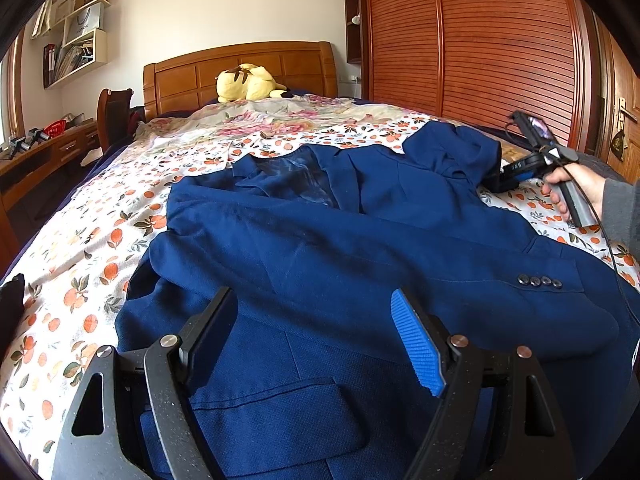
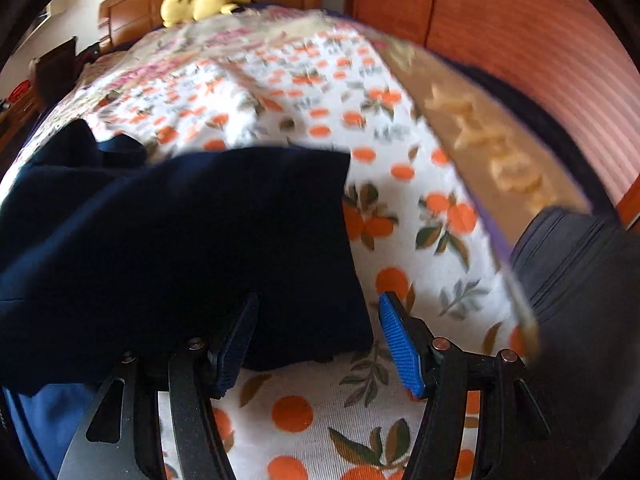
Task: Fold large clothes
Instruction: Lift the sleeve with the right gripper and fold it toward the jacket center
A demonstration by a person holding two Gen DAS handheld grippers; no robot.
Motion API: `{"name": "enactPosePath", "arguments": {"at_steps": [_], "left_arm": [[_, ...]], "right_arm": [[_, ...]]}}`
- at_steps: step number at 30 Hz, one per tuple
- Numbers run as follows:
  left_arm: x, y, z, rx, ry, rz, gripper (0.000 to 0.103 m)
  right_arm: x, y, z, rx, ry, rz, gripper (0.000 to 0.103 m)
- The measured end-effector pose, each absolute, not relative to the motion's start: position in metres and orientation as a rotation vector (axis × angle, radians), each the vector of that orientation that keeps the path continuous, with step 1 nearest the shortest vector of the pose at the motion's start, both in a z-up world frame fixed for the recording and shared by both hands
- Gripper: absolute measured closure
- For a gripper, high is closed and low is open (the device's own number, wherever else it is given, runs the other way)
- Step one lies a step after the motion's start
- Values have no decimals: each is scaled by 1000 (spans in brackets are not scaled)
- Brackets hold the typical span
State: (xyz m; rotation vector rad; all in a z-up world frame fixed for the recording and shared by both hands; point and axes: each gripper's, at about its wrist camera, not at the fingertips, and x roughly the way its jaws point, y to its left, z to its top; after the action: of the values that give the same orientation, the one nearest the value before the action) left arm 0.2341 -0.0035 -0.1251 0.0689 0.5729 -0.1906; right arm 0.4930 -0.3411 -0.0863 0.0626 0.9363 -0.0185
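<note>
A large blue suit jacket point(image 1: 340, 240) lies spread on the flower-print bedsheet point(image 1: 88, 248), one sleeve with several cuff buttons point(image 1: 540, 281) folded across its front. My left gripper point(image 1: 316, 324) is open and empty just above the jacket's lower front, near a pocket flap. My right gripper point(image 2: 316, 332) is open and empty, low over the sheet, with a dark fold of the jacket point(image 2: 180, 240) lying between its fingers and to the left. In the left wrist view the right gripper point(image 1: 504, 176) sits at the jacket's raised far right corner, held by a hand.
A yellow plush toy point(image 1: 250, 82) lies by the wooden headboard point(image 1: 240, 68). A wooden wardrobe point(image 1: 480, 40) stands right of the bed. A desk point(image 1: 36, 152), a chair and wall shelves are on the left. A dark cushion point(image 2: 580, 280) lies at the bed's right edge.
</note>
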Motion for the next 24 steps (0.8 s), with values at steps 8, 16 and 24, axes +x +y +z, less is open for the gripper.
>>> {"name": "enactPosePath", "arguments": {"at_steps": [8,16,24], "left_arm": [[234,-3,-125,70,572,-190,23],[231,-1,-122,58,561,-209,23],[214,13,-109,13,555,-254,23]], "right_arm": [[491,-328,-88,-10,909,49,80],[441,-300,-24,-113,773,86,92],[366,-262,58,-211,620,99,92]]}}
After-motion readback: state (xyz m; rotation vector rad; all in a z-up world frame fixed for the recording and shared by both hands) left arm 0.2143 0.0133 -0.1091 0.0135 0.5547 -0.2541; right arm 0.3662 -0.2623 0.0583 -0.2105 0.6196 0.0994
